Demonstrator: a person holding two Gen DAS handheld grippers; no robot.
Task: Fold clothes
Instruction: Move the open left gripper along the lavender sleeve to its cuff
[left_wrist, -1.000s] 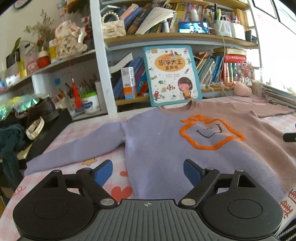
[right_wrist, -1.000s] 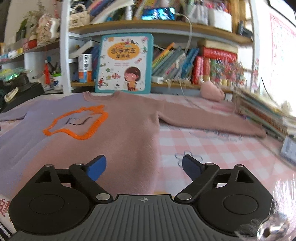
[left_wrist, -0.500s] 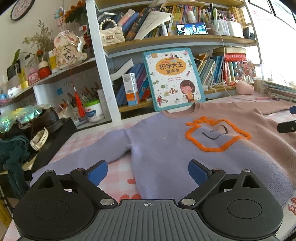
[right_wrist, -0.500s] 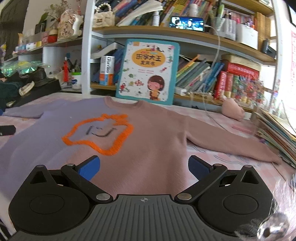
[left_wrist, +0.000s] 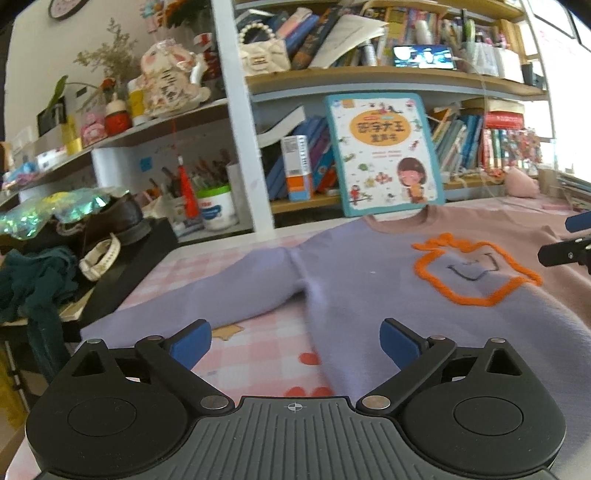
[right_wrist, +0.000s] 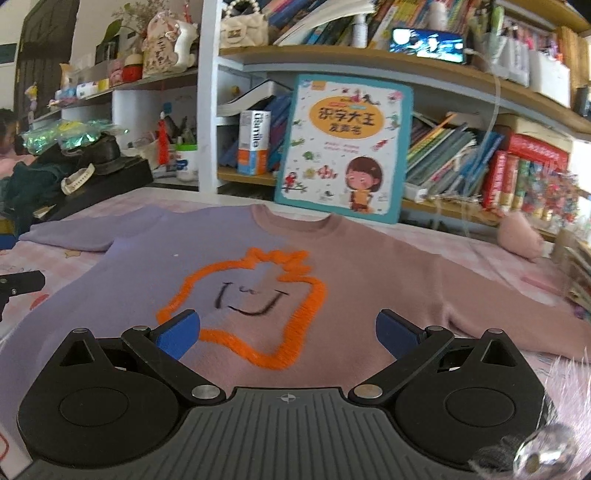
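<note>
A sweater (left_wrist: 369, 288), purple on its left half and dusty pink on its right, lies flat face up on the pink checked tablecloth (left_wrist: 258, 339); it also shows in the right wrist view (right_wrist: 369, 273). An orange outlined face (right_wrist: 243, 306) is stitched on the chest. Both sleeves are spread out sideways. My left gripper (left_wrist: 295, 343) is open and empty, above the purple side near the left armpit. My right gripper (right_wrist: 288, 332) is open and empty, above the lower chest by the orange face. The right gripper's fingertips (left_wrist: 565, 251) show at the right edge of the left wrist view.
A children's book (left_wrist: 384, 155) leans upright against the bookshelf (left_wrist: 332, 74) just behind the collar. A black box (left_wrist: 122, 266) with shoes and dark clothes stands at the left of the table. A pink soft toy (right_wrist: 517, 236) and stacked books (right_wrist: 580, 273) lie at the right.
Both grippers have moved left and back across the sweater. The right one went from the pink side to over the orange face; the left one now sits nearer the purple sleeve. Both stayed open.
</note>
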